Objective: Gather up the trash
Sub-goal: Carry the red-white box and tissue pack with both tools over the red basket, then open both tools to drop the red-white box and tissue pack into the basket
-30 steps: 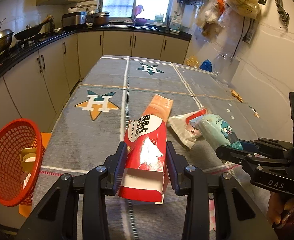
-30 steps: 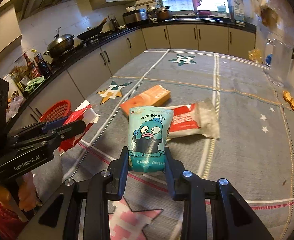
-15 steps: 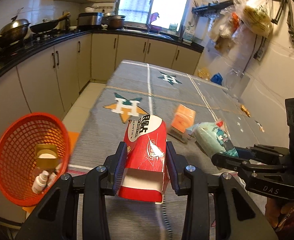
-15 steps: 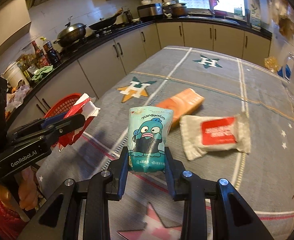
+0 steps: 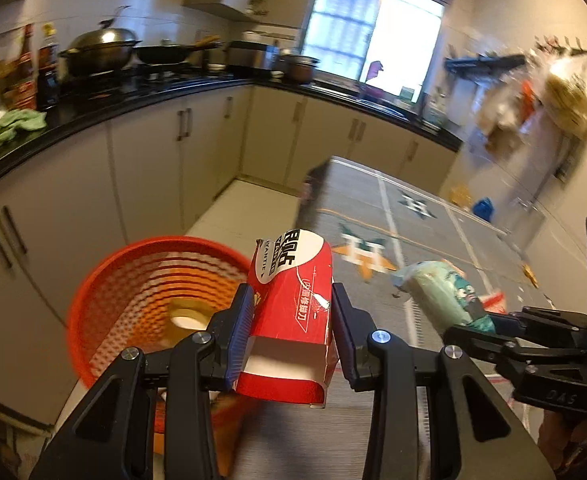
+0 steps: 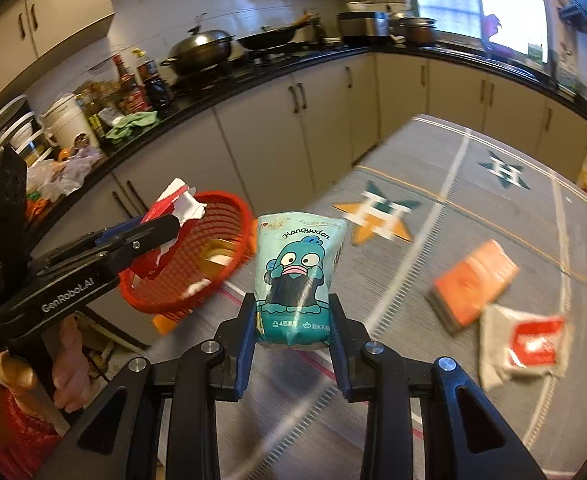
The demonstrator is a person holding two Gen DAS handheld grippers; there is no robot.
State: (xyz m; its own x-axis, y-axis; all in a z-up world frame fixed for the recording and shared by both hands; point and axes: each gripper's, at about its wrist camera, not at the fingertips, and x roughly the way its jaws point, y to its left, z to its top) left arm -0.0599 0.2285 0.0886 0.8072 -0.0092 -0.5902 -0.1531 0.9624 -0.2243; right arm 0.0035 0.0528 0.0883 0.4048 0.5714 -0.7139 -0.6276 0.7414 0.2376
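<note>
We have swung both loads toward the red basket (image 5: 149, 304): left claw (image 5: 291, 322) clamped on the red carton (image 5: 293, 312), right claw (image 6: 291, 320) clamped on the teal packet (image 6: 297, 276), release pending.

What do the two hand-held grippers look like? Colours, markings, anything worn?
Both are matte black, angular linkages with silver pivot screws and blue pads on the fingers. The left hand-held gripper carries white "GenRobot.AI" lettering on its side; the right hand-held gripper shows embossed "DAS". No cables visible. No sleeve can be made out.

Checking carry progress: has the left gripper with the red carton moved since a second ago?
Yes. The left gripper, shut on the red carton, has swung off the table toward the red basket, which now lies just beyond it.
</note>
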